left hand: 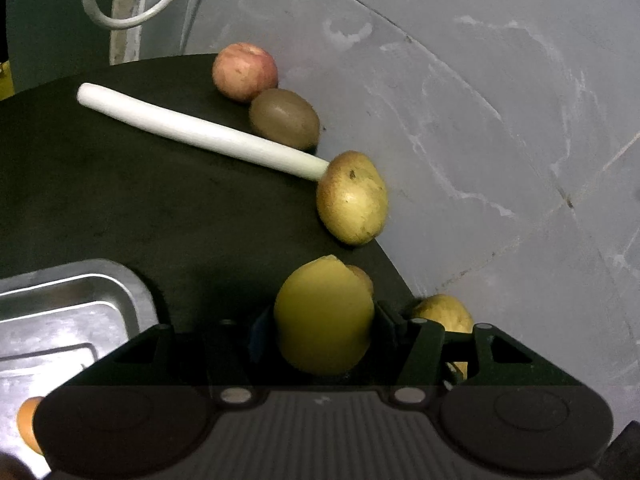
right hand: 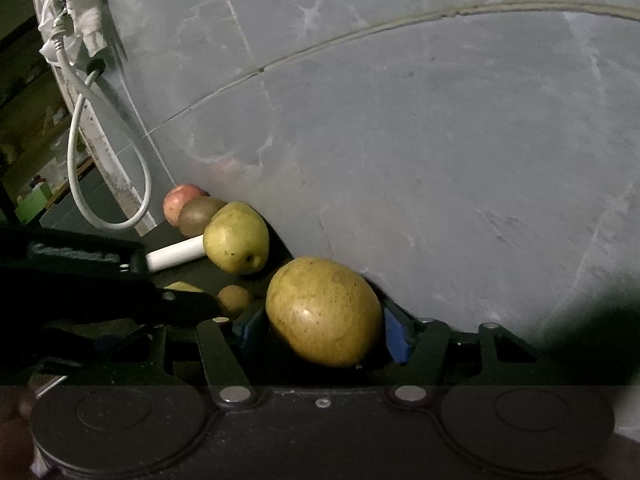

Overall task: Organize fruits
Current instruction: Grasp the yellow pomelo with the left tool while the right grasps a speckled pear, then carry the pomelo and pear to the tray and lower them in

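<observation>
Against the grey wall on the dark table [left hand: 120, 208], left gripper [left hand: 324, 320] clamped around a yellow lemon [left hand: 324, 316], right gripper [right hand: 324, 320] clenched on a speckled pear [right hand: 324, 312], beyond them another pear [left hand: 352, 198], kiwi [left hand: 285, 119], apple [left hand: 245, 72].

Yellow-green pear [right hand: 323, 311] between right tongs [right hand: 320, 330], beside grey wall [right hand: 440, 140]

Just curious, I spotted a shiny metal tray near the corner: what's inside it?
The metal tray shows a mostly bare, reflective bottom, plus part of one orange fruit. The left claw, holding a yellow fruit, hides the rest.
</observation>
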Demonstrator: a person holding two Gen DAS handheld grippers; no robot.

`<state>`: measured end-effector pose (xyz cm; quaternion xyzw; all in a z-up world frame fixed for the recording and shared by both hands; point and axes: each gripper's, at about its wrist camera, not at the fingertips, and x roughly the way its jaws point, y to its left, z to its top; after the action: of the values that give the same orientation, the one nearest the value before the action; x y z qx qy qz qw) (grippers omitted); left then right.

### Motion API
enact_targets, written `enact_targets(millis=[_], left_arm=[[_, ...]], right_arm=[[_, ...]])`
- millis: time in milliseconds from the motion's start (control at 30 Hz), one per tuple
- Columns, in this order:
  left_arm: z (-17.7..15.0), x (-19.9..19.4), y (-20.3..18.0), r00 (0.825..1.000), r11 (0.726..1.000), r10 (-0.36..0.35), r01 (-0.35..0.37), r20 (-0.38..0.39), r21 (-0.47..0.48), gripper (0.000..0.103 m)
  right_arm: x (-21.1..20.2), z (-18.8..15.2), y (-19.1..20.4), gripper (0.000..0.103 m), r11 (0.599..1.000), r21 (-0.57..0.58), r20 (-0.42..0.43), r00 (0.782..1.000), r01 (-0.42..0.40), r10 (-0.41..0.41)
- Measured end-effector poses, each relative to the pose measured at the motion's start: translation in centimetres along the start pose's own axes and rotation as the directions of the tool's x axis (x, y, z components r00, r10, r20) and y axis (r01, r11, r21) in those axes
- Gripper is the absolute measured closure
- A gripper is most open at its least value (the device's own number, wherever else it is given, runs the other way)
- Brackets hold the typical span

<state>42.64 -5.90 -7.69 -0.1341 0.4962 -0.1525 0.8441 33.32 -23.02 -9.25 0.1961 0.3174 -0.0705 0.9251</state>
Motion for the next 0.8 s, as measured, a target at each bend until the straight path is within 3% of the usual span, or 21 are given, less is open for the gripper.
enact_targets(millis=[200,400,800], left_arm=[[-0.3,0.0,-1.1,0.999,0.998,0.037,-0.037,0.016,0.049,0.044],[-1.6,-1.4,-0.6,0.999,0.999,0.04,-0.04,-0.003,-0.015,0.044],[-5.1,-7.4,1.4,0.997,0.987,0.018,-0.007,0.072,-0.158,0.044]], right_arm=[[-0.7,-0.3,-0.4,0.042,1.0,-0.009,-0.014,0.999,-0.03,0.03],[-2.1,-0.7,-0.9,0.042,0.998,-0.006,-0.03,0.997,-0.07,0.07],[-5.0,-2.0,-1.0,0.042,0.982,-0.027,-0.079,0.979,-0.189,0.186]])
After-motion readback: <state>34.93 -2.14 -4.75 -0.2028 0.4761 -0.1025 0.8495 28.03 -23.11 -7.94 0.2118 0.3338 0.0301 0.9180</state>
